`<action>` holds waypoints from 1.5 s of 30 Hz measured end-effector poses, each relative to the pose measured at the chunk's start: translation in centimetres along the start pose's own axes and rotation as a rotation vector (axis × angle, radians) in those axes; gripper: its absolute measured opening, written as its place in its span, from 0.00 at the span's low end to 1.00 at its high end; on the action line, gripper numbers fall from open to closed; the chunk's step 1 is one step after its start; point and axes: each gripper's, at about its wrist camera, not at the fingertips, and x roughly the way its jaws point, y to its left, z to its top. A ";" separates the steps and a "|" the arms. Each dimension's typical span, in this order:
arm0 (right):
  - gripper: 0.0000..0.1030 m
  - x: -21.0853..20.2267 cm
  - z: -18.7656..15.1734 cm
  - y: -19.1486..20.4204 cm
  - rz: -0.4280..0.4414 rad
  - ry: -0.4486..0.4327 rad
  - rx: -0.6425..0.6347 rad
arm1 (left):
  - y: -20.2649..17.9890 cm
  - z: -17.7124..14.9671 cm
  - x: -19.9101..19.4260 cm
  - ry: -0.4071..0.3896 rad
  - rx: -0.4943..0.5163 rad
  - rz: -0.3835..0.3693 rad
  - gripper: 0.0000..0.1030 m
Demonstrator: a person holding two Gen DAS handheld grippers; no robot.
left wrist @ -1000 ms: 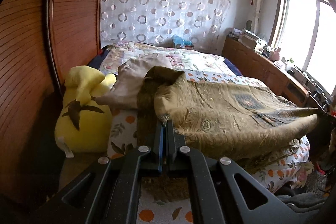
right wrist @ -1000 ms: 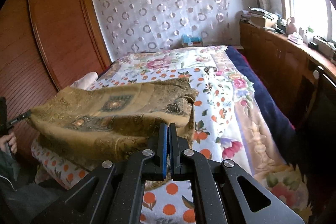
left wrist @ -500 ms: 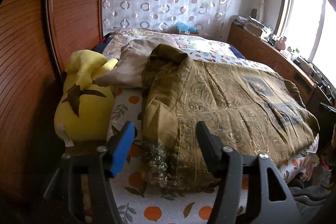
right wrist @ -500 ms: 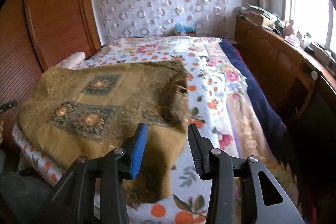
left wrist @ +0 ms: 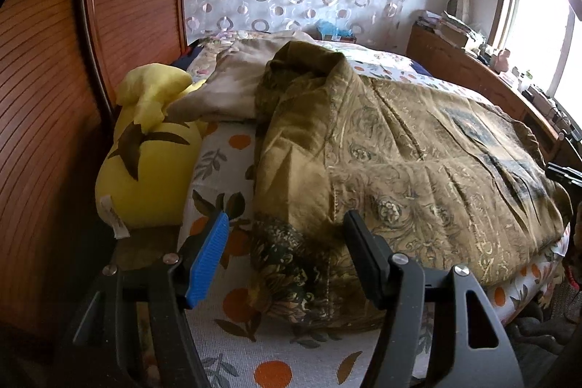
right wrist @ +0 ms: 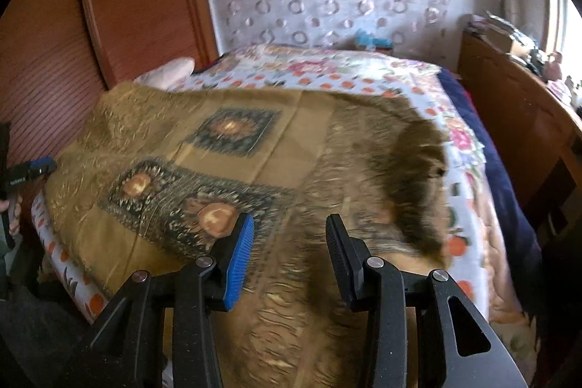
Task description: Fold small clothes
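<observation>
Olive-gold patterned garment (left wrist: 418, 148) flat on bed (left wrist: 232, 344), beneath both grippers' parted fingers (right wrist: 238, 257).

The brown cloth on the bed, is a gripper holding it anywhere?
No. The brown cloth lies loose on the bed. The left gripper and the right gripper have just opened, their pads off the fabric.
</observation>
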 end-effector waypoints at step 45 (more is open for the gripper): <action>0.53 16.4 19.2 23.7 0.425 0.004 -0.233 | 0.2 -1.4 1.5 -0.011 0.004 -0.039 0.50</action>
